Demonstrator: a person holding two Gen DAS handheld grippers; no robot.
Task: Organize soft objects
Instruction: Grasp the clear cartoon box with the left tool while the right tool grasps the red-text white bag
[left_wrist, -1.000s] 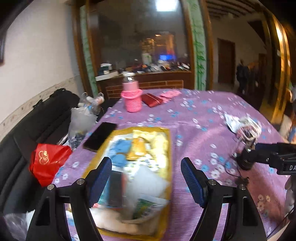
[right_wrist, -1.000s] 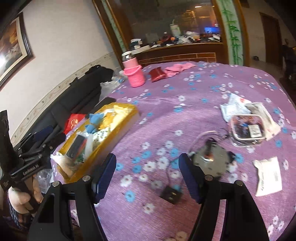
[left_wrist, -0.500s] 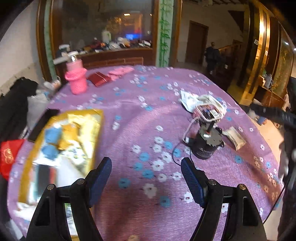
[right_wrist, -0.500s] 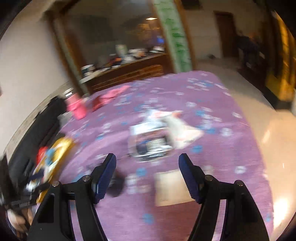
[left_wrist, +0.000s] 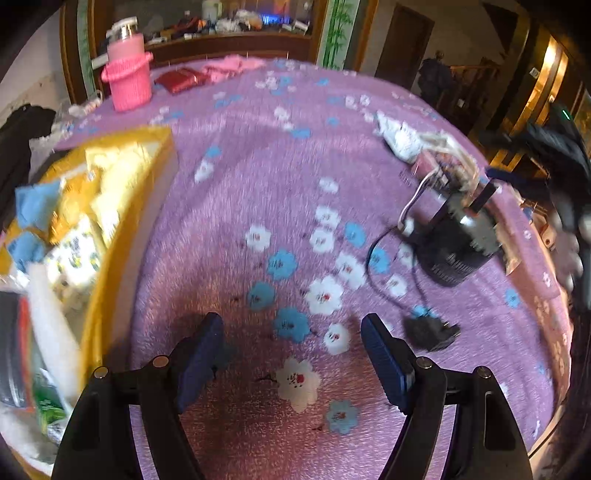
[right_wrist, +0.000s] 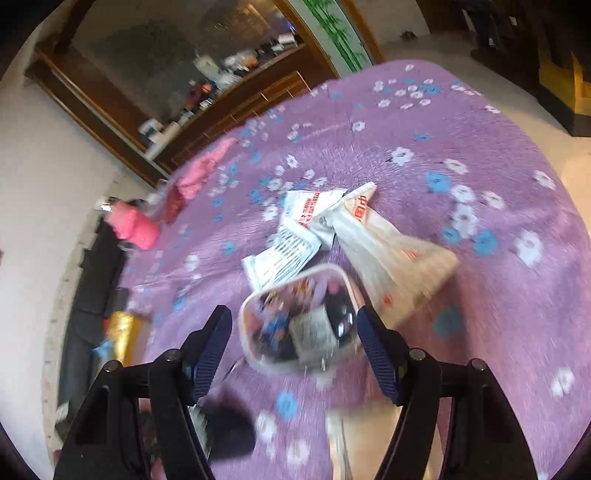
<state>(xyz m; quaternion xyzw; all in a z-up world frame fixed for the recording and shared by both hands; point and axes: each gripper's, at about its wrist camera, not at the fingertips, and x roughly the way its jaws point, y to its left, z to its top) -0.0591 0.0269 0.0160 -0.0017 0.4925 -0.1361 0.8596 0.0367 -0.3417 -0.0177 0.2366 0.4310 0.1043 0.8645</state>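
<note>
Yellow tray (left_wrist: 122, 206) already holds soft packets; white pouches (right_wrist: 306, 221) remain on the desk (left_wrist: 258, 177). Both grippers' fingers (right_wrist: 207, 354) spread, empty.

Red print on white packets (right_wrist: 310, 210), unreadable

Both fisheye views are bright but motion-blurred, bowing hard into dark corners, with warm glare at three o'clock off the golden fittings (left_wrist: 543, 74), a washed-out floor (right_wrist: 576, 158), and soft shadows on the purple cloth (left_wrist: 258, 155).
</note>
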